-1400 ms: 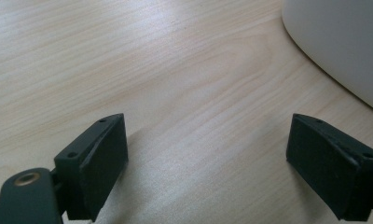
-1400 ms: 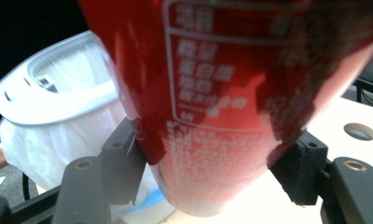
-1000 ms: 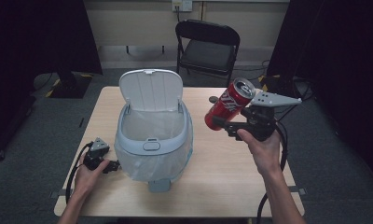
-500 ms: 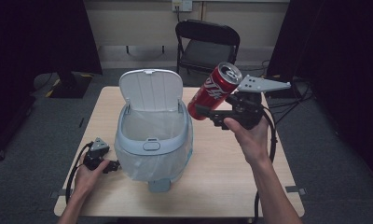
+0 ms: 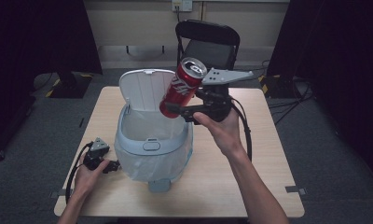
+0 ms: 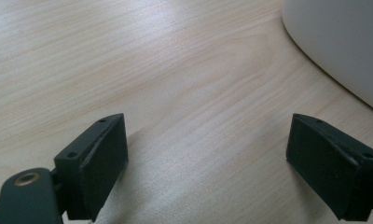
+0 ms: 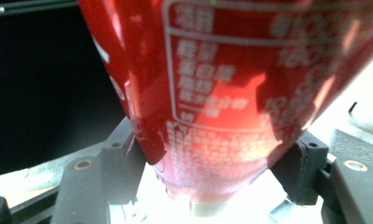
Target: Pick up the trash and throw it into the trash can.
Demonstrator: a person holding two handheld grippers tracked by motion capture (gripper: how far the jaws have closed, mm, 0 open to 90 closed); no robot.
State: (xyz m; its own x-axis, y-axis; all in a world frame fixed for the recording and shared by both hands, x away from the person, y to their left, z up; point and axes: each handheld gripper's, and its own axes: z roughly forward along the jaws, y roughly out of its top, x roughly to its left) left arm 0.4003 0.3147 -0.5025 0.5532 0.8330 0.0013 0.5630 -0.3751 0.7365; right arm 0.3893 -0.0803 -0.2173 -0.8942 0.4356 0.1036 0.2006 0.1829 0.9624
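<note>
Left gripper (image 5: 113,166) lies on the table (image 5: 268,186) at the near left corner, just beside the bin's (image 5: 149,144) base; position unchanged from a second ago. Its jaws stand spread with nothing between them, bare wood showing in the gap in the left gripper view. The bin's pale wall (image 6: 343,46) curves past at the upper right of that view.

Bin: white bag-lined pedal bin, lid (image 5: 145,88) flipped up and back, mouth open toward the camera. Foot pedal (image 5: 159,185) sticks out at the front.

Right gripper (image 5: 175,110): over the last second it has carried the red soda can (image 5: 182,88) leftward and slightly up, from over the bare table right of the bin to the bin's right rim. Jaws pinch the can near its lower end, grip width unchanged; the right gripper view shows both pads (image 7: 119,172) pressed on the can's (image 7: 222,93) sides. Can is tilted, opened top up and to the right, lower end now over the bin's mouth.

Judgement: transport nearly finished; a little more leftward travel, then release, should drop the can in the bag.

Obstructions: raised lid stands behind the can's path, not across it. Right rim is the nearest thing to clip. Folding chair (image 5: 208,39) behind the table, well apart.
</note>
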